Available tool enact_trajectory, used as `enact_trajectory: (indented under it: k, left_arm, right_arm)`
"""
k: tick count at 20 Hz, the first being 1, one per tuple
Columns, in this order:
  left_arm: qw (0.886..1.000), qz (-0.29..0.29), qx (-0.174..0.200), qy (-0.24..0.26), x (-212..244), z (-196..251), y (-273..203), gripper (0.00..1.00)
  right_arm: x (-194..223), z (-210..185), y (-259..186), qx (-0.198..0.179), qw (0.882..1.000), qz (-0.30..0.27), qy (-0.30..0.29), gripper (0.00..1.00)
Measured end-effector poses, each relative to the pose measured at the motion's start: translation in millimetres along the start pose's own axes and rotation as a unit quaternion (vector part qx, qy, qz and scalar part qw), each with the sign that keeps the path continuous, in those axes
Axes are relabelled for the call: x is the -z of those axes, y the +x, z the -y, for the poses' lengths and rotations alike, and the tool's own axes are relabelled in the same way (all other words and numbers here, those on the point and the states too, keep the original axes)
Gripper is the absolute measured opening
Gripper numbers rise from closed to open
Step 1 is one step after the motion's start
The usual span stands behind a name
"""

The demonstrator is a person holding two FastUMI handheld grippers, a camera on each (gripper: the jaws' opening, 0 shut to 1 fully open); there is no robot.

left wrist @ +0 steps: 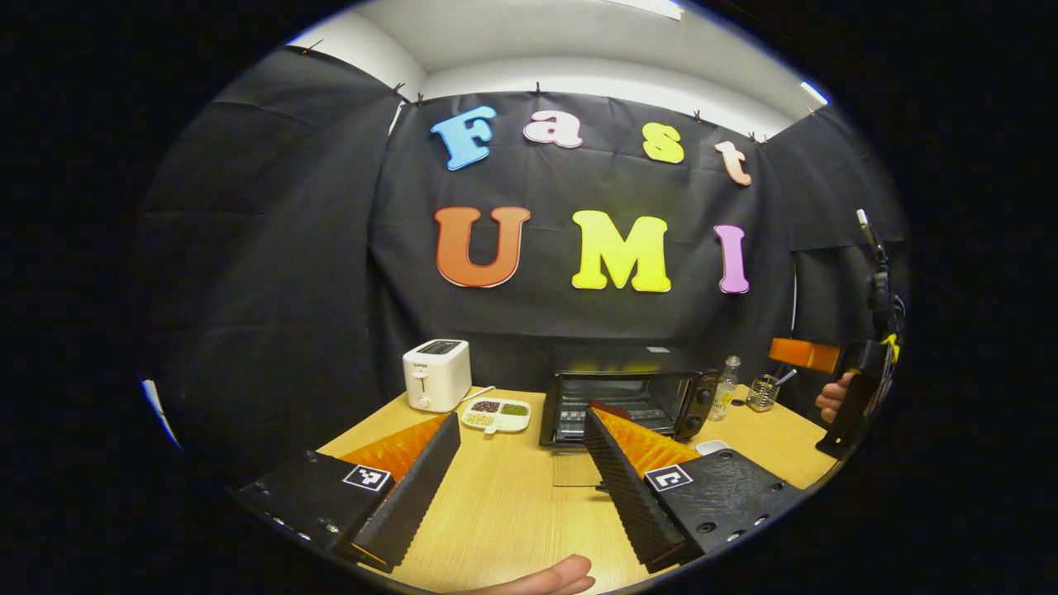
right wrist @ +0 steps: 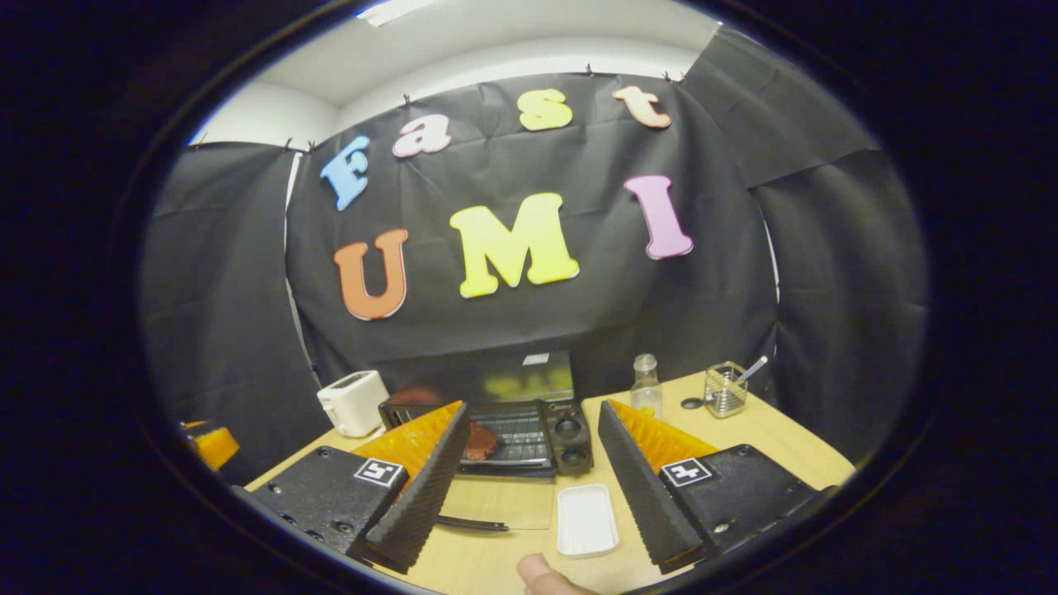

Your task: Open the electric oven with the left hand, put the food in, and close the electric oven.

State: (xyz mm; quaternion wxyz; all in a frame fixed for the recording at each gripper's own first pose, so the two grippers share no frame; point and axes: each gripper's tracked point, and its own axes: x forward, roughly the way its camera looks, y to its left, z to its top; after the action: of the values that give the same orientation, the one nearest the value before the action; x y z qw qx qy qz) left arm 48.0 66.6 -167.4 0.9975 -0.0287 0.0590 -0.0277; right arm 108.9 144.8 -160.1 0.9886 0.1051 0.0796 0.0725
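Observation:
The black electric oven (left wrist: 653,397) stands at the back of the wooden table with its glass door (right wrist: 512,500) folded down flat and the door handle (right wrist: 471,522) nearest me. A reddish-brown round piece of food (right wrist: 482,442) lies on the rack inside. An empty white tray (right wrist: 587,519) rests on the table in front of the oven's knobs. My left gripper (left wrist: 521,420) is open, short of the door, with nothing between its fingers. My right gripper (right wrist: 533,409) is open too, above the tray and door, also holding nothing.
A white toaster (left wrist: 436,374) and a divided dish of beans (left wrist: 496,413) sit left of the oven. A small bottle (right wrist: 645,384) and a wire cup with a spoon (right wrist: 726,388) stand to its right. A thumb (right wrist: 541,574) shows at the bottom edge.

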Motion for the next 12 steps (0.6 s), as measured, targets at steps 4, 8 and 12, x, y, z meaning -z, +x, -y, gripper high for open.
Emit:
enact_trajectory:
  k: [4,8,12]
  left_arm:
    - [0.999,0.001,0.031,0.026,16.9,41.2,17.8,0.96]
    - [0.997,-0.039,0.06,0.02,59.1,85.3,43.3,0.96]
    - [0.992,-0.096,0.076,0.028,112.0,116.4,66.7,0.96]
  right_arm:
    - [-42.2,32.6,-46.2,0.019,0.999,0.037,-0.033,0.99]
    - [-63.4,57.5,-80.0,0.029,0.996,0.06,-0.052,0.99]
    - [-75.7,73.9,-97.2,0.03,0.995,0.075,-0.064,0.99]
